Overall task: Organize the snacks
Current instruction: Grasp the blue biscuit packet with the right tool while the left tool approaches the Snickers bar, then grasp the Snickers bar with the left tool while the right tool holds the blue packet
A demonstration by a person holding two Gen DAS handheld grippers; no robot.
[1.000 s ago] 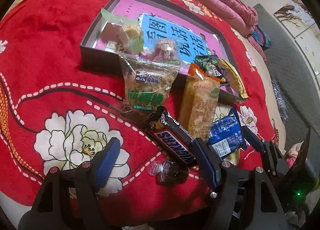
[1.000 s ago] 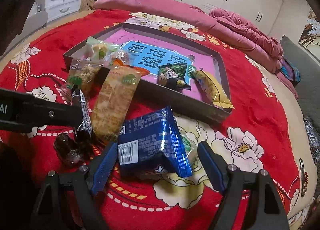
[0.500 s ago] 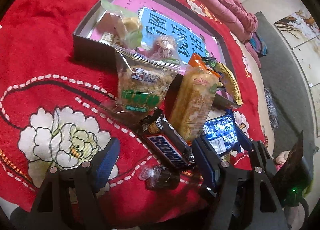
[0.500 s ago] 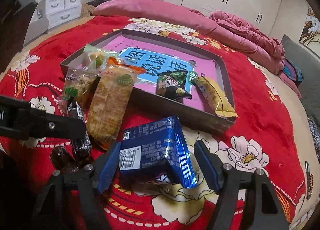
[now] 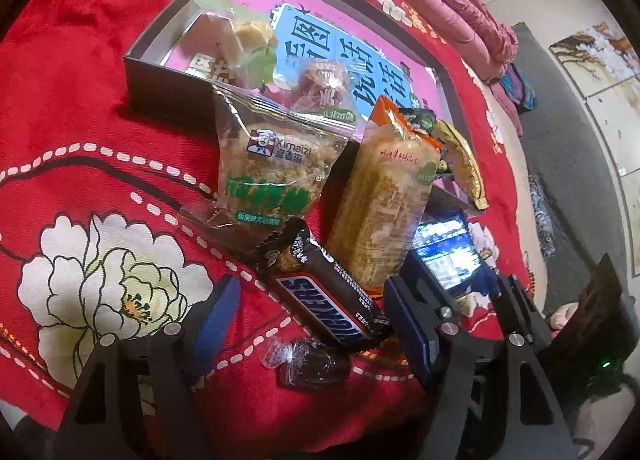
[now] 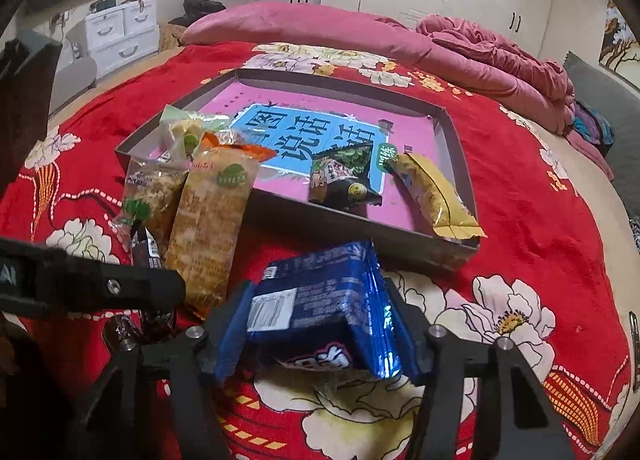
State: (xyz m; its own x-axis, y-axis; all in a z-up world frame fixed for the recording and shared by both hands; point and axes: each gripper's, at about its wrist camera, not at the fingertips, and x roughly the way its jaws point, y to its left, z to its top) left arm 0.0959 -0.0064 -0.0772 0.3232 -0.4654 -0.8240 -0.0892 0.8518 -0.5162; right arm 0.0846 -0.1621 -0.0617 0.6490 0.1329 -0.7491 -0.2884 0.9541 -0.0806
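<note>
A shallow box (image 6: pixel 452 260) is set mid-frame on the blanket (image 6: pixel 540 220). Two packets (image 6: pixel 344 180) are laid inside at its right. The wafer pack (image 6: pixel 212 228) is leaned on its left front wall; the foil pack (image 6: pixel 320 300) is placed below, centre.

Your bedspread (image 6: pixel 540 220) is deep red, scattered with white peonies and dashed white lines. The tray (image 6: pixel 456 164) has dark grey walls and a pink floor carrying a light-blue panel of black characters. You see a shiny blue packet (image 6: pixel 320 300) with a white label, a brown Snickers bar (image 5: pixel 320 296) lettered in white on blue, an orange-topped clear wrapper (image 5: pixel 384 200) over golden cake, and a yellow packet (image 6: pixel 436 196). Both claws' pads (image 6: pixel 230 340) are blue on black frames.
</note>
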